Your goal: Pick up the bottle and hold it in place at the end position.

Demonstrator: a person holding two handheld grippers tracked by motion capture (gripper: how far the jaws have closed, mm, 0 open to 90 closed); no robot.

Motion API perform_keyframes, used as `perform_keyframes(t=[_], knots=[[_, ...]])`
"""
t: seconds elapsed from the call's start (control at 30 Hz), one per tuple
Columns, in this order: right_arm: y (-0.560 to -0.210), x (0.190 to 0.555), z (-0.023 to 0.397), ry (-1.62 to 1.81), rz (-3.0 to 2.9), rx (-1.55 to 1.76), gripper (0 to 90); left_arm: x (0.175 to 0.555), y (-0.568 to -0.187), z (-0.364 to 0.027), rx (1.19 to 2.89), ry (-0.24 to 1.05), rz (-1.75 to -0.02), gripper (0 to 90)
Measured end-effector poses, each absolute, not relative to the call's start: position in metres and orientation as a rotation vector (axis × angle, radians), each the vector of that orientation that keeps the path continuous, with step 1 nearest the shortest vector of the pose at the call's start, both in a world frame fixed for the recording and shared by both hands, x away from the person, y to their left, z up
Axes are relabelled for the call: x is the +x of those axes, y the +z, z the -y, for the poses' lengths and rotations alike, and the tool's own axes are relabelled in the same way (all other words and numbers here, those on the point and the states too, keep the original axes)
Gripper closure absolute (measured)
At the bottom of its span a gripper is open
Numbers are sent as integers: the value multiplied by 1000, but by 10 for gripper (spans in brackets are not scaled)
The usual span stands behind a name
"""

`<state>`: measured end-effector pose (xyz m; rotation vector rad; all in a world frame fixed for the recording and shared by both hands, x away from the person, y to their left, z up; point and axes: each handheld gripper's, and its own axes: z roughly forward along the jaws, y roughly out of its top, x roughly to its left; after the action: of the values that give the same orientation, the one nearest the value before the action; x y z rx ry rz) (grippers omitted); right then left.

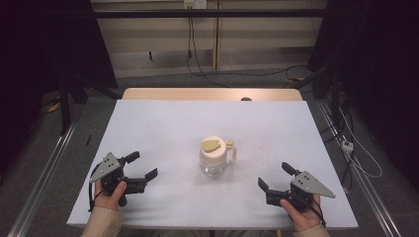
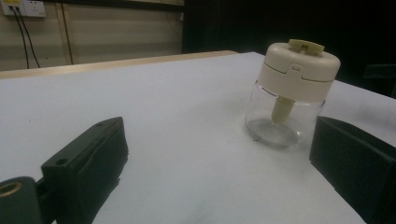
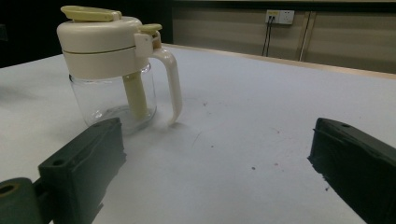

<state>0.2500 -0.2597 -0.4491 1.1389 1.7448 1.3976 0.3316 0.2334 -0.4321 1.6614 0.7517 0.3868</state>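
A small clear glass jar with a cream lid and a cream handle (image 1: 216, 155) stands upright near the middle of the white table (image 1: 163, 123). The same jar (image 2: 292, 93) appears ahead and to the right in the left gripper view. It stands to the upper left in the right gripper view as the jar (image 3: 114, 65), handle toward the right. My left gripper (image 1: 143, 165) rests at the near left, jaws open and empty. My right gripper (image 1: 276, 176) rests at the near right, jaws open and empty. Both point toward the jar and stay apart from it.
The wooden table edge (image 1: 212, 94) shows beyond the white cover. Cables (image 1: 197, 64) hang from a wall socket and trail across the floor behind the table. A metal rail (image 1: 44, 168) runs along the left of the table, and another along the right.
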Motion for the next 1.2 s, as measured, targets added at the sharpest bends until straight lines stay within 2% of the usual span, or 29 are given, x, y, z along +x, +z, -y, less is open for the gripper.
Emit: perform_keyframes(t=[0.57,1.2], knots=[[-444,262,243,1382,-1763,1111,27,331,-432,-231,1666,388,-742,40],[-443,276,190,1370,-1894,1043,35,331,-432,-230,1666,387,-742,40]])
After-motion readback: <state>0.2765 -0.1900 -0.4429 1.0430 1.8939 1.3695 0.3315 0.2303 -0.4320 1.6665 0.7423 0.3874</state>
